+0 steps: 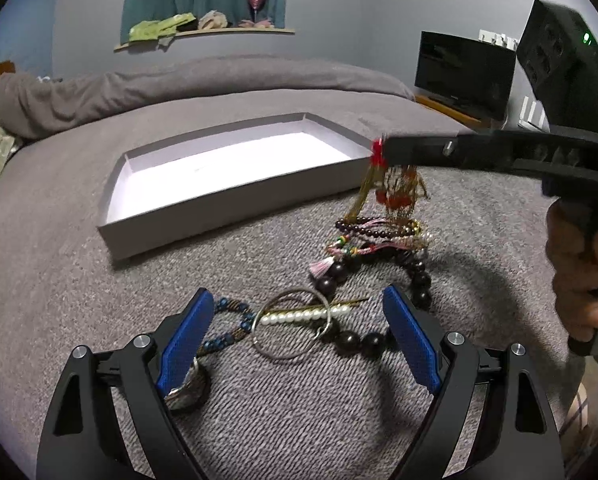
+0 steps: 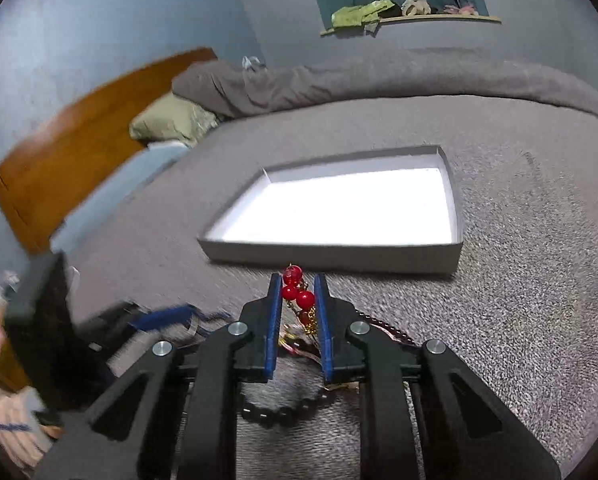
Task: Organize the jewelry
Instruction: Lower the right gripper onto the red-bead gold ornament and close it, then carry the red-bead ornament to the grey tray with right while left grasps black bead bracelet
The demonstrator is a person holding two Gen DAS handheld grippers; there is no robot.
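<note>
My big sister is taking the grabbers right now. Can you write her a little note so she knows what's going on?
Right gripper: shut on the red bead piece, lifted above the pile, just short of the white box.
Left gripper: open, hanging low over the pearl strand and metal ring.
Pile on the grey blanket: dark wooden beads, blue bead bracelet, tasselled bracelets.
Done: nothing shows in the box.
Left: drop the red piece in, then the rest.

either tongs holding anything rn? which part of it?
Right tongs are shut on the red-bead and gold-chain piece, pinched at its top red beads; the chains dangle below it. Left tongs are open, holding nothing.
</note>
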